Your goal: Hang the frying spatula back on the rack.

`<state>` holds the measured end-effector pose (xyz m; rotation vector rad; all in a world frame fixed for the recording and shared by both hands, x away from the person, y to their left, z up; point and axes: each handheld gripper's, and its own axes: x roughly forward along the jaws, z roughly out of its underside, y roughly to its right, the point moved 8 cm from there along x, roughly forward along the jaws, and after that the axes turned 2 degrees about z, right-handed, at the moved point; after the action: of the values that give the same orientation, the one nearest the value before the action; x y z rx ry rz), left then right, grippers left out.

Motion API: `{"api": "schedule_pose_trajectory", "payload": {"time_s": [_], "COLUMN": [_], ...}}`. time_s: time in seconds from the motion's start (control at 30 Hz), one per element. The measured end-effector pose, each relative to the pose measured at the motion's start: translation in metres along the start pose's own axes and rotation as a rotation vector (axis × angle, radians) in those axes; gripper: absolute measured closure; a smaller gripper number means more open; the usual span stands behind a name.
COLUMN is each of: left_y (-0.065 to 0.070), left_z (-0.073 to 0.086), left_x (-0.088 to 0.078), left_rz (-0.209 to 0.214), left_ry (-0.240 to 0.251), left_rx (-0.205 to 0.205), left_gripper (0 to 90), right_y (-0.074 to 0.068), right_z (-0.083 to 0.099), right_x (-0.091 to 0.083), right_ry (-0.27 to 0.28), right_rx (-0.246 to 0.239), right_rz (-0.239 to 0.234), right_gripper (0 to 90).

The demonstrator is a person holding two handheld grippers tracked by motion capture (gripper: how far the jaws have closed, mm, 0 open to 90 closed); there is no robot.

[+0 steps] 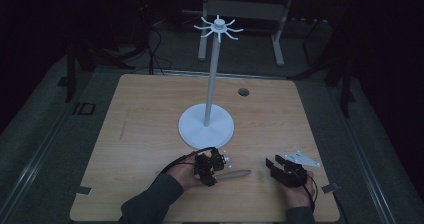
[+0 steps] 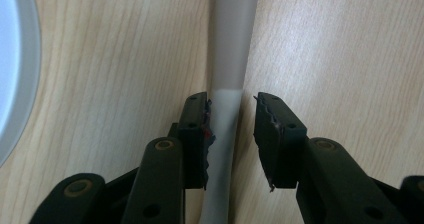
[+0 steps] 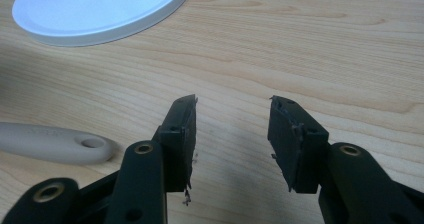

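Observation:
A long grey utensil [image 1: 235, 174] lies flat on the wooden table [image 1: 145, 114], in front of a white stand [image 1: 206, 126] whose tall pole carries a ring of hooks [image 1: 218, 28]. My left gripper [image 1: 214, 174] is down over the utensil [image 2: 227, 59]. In the left gripper view the utensil runs between the jaws of the left gripper [image 2: 231, 106]. One pad [image 2: 196, 134] touches its side and the other pad [image 2: 272, 134] stands apart from it. My right gripper [image 1: 274, 162] rests open near the front right. In the right gripper view nothing lies between the jaws of the right gripper [image 3: 232, 104]. The utensil's holed end [image 3: 55, 143] lies to their left.
The stand's round base [image 3: 100, 9] sits just beyond both grippers, and its rim [image 2: 12, 59] shows in the left gripper view. A small round hole [image 1: 243, 91] marks the table's far side. A metal frame [image 1: 280, 39] stands behind the table, and the surroundings are dark.

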<state>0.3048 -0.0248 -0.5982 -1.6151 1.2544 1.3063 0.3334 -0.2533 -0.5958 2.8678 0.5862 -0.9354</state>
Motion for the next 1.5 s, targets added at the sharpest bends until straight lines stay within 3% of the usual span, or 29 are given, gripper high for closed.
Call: {"api": "schedule_pose_trajectory", "payload": {"time_s": [0.2,0.63,1.23,1.5], "left_y": [-0.002,0.001,0.002,-0.003], "left_z": [-0.005,-0.008,-0.011,-0.014], "left_x": [0.005,0.009,0.009,-0.007], "left_rz": [0.011,-0.012,-0.052,-0.06], "left_ry": [-0.007,-0.044,-0.032,0.057], "left_rx": [-0.02,0.015,0.026,-0.016], "left_gripper": [71.5,73.2,75.4,75.4], "right_y": [0.0,0.0,-0.001,-0.003], "right_z": [0.0,0.0,0.0,0.0], "right_x": [0.0,0.0,0.0,0.001], "right_ry": [0.0,0.0,0.003,-0.001], "right_rx": [0.0,0.002,0.005,0.0], "right_rz": [-0.001,-0.001,-0.008,-0.011], "right_gripper": [53.7,53.6,53.1,53.0]}}
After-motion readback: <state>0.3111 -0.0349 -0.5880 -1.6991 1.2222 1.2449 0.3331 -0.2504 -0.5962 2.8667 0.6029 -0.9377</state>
